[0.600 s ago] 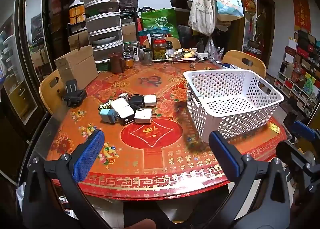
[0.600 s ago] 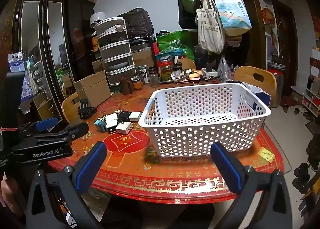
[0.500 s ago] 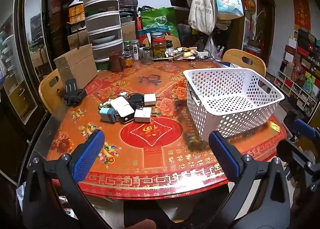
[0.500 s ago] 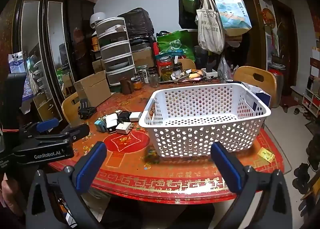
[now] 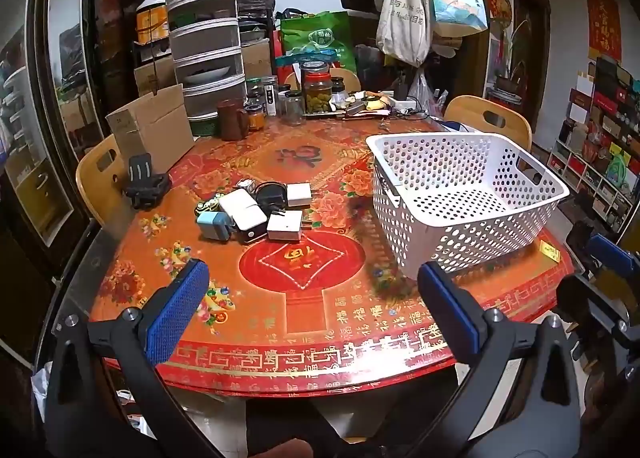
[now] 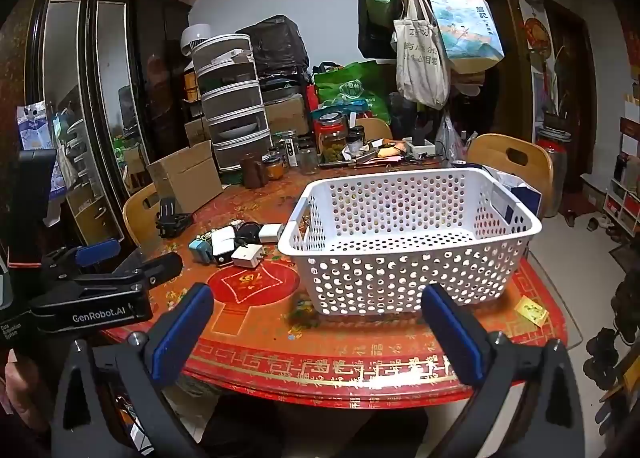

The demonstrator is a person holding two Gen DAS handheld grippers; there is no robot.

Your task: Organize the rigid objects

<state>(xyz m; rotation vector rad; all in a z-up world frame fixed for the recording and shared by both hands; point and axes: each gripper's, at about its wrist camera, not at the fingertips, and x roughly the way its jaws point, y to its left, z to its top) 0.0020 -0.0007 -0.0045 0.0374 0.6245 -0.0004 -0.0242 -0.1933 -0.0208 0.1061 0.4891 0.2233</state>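
Note:
A cluster of chargers and plugs lies on the red round table (image 5: pixel 304 322): a white plug adapter (image 5: pixel 285 226), a white power brick (image 5: pixel 243 210), a light blue block (image 5: pixel 213 225), another white cube (image 5: pixel 299 194) and a black round item (image 5: pixel 270 192). The cluster also shows in the right wrist view (image 6: pixel 230 242). An empty white perforated basket (image 5: pixel 460 201) (image 6: pixel 408 242) stands to their right. My left gripper (image 5: pixel 312 310) is open and empty, hovering over the table's front edge. My right gripper (image 6: pixel 316 330) is open and empty in front of the basket.
A cardboard box (image 5: pixel 154 129), a black clamp (image 5: pixel 144 181), jars (image 5: pixel 318 87) and stacked trays (image 5: pixel 206 45) crowd the table's far side. Wooden chairs (image 5: pixel 100 177) (image 5: pixel 490 121) stand around it. A small yellow card (image 5: pixel 549 249) lies by the basket. The left gripper's body (image 6: pixel 92 298) shows at left.
Both grippers have barely moved; the left wrist view has shifted very slightly. Nothing on the table has moved.

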